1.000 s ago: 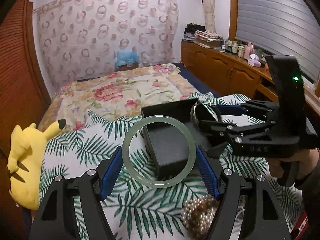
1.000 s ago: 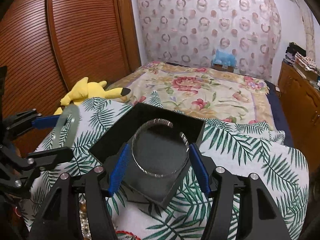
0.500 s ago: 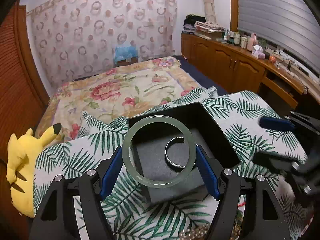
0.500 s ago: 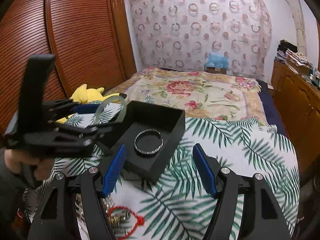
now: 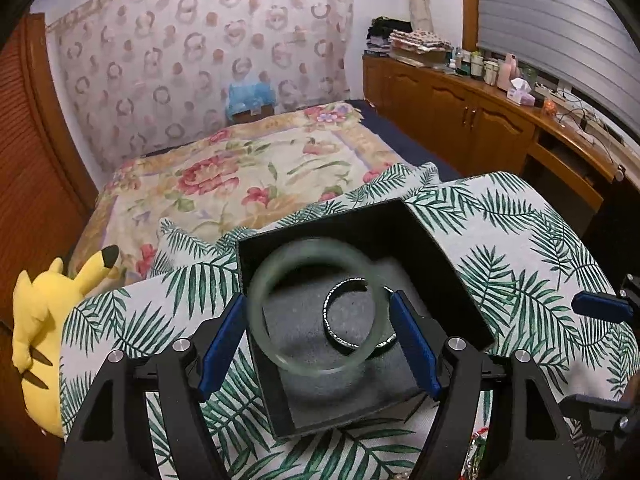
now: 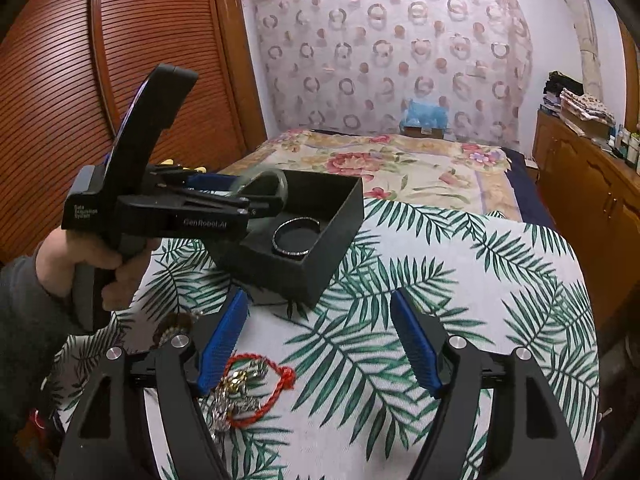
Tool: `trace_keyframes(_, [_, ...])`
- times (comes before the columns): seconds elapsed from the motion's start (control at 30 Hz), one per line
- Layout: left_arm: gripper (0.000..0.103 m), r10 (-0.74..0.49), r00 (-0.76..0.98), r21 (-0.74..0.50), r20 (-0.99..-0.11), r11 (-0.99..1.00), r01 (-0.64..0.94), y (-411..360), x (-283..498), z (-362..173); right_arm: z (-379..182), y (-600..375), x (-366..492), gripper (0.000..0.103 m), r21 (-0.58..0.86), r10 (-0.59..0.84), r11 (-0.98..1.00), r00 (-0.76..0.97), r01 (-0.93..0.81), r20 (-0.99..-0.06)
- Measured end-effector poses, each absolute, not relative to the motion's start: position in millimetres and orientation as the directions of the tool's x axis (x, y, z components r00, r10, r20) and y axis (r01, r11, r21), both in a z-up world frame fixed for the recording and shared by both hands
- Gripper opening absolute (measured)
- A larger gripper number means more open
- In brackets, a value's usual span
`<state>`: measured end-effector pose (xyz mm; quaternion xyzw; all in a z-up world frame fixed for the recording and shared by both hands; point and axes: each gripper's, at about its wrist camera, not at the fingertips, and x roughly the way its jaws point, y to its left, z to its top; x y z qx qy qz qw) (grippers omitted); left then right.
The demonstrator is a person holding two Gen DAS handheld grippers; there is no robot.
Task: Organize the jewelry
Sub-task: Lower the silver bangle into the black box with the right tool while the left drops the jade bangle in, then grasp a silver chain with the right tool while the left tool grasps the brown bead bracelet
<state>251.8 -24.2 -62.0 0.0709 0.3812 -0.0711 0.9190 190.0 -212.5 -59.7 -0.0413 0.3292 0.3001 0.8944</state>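
A pale green jade bangle (image 5: pixel 262 312) hangs blurred between the blue pads of my left gripper (image 5: pixel 318 300), right over the open black box (image 5: pixel 440 248). The jaws are opening and a thin gap shows on each side of the bangle. A silver bangle (image 5: pixel 327 320) lies on the box's grey foam. In the right wrist view my right gripper (image 6: pixel 318 300) has its jaws opening with nothing between them, above the palm-leaf cloth and nearer than the box (image 6: pixel 332 248). A hand holds the left gripper (image 6: pixel 260 192) over the box there, above the silver bangle (image 6: pixel 276 240).
A red cord bracelet (image 6: pixel 280 376) and metal trinkets lie on the palm-leaf cloth (image 6: pixel 460 280) under the right gripper's left finger, with pearl beads (image 6: pixel 176 324) beside them. A yellow plush toy (image 5: pixel 36 340) sits at the left. The floral bed lies beyond, wooden cabinets (image 5: pixel 480 120) to the right.
The right gripper let go of the silver bangle into the box and drew back. The left gripper carried the green bangle over the box, where it now looks blurred and loose.
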Motion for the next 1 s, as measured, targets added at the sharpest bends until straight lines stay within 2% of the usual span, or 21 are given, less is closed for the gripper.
trace_keyframes(0.3, [0.075,-0.121,0.723,0.055,-0.68,0.975,0.215,-26,209,-47,-62,-213,157,0.076,0.13,0.53,0.802,0.593,-0.583,-0.606])
trace_keyframes(0.43, [0.075,-0.151,0.732,0.027,-0.665,0.974,0.225,-21,179,-44,-71,-205,137,0.076,0.1,0.515,0.794,0.577,-0.599,-0.634])
trace_keyframes(0.73, [0.076,-0.157,0.752,-0.009,-0.64,0.98,0.197,-1,126,-51,-92,-194,119,0.076,0.138,0.527,0.777,0.513,-0.615,-0.678])
trace_keyframes(0.8, [0.083,-0.153,0.757,-0.015,-0.635,0.982,0.186,4,116,-54,-95,-191,116,0.07,0.142,0.531,0.77,0.502,-0.622,-0.683])
trace_keyframes(1.0, [0.087,-0.157,0.755,-0.059,-0.636,0.986,0.155,19,97,-65,-105,-182,112,0.056,0.169,0.537,0.757,0.454,-0.632,-0.711])
